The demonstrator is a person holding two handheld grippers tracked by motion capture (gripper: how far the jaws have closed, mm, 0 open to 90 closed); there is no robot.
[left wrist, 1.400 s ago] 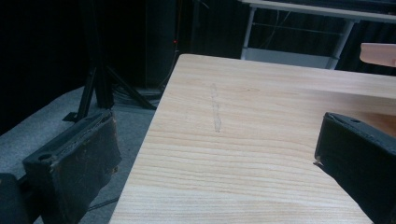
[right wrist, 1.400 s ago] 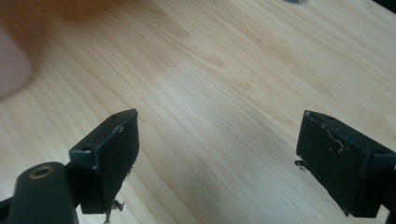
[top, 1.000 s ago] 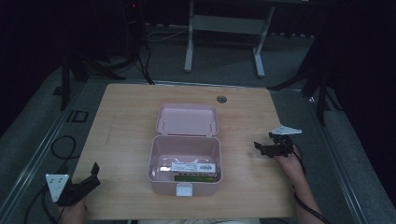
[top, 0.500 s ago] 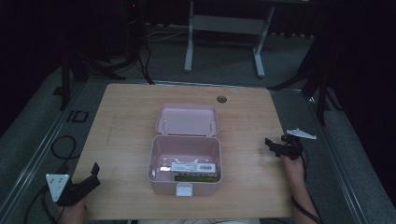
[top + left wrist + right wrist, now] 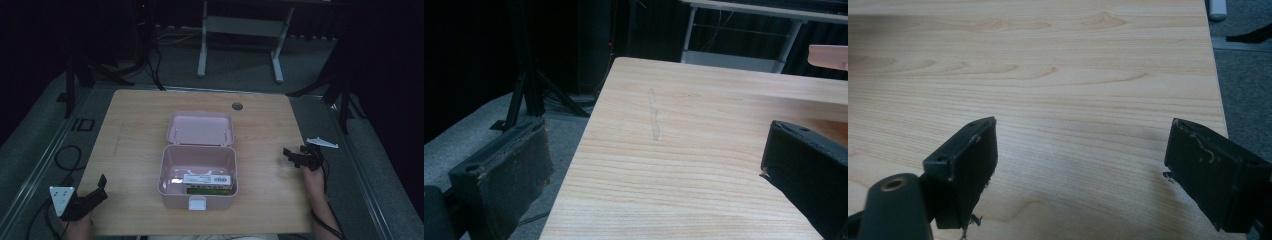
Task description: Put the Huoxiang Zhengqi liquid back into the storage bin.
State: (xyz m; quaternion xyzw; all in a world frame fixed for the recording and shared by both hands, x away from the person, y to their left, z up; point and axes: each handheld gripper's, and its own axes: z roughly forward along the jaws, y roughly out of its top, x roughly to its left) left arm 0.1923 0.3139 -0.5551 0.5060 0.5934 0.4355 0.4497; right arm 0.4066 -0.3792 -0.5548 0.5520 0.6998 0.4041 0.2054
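A pink box (image 5: 198, 172) sits lid-up mid-bench (image 5: 130, 130), some packets inside. The left gripper (image 5: 95, 192) and right gripper (image 5: 295, 157) wait well apart at either edge, jaws spread wide and holding nothing.

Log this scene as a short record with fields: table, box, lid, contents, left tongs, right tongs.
table: light wooden top, round grommet near the far edge
box: pink box at the table's middle, white latch on its near wall
lid: pink lid open, hinged back on the far side
contents: white labelled item with something green beside it; too small to identify
left tongs: left tongs at the near left corner, jaws open, holding nothing
right tongs: right tongs near the right edge, jaws open, holding nothing
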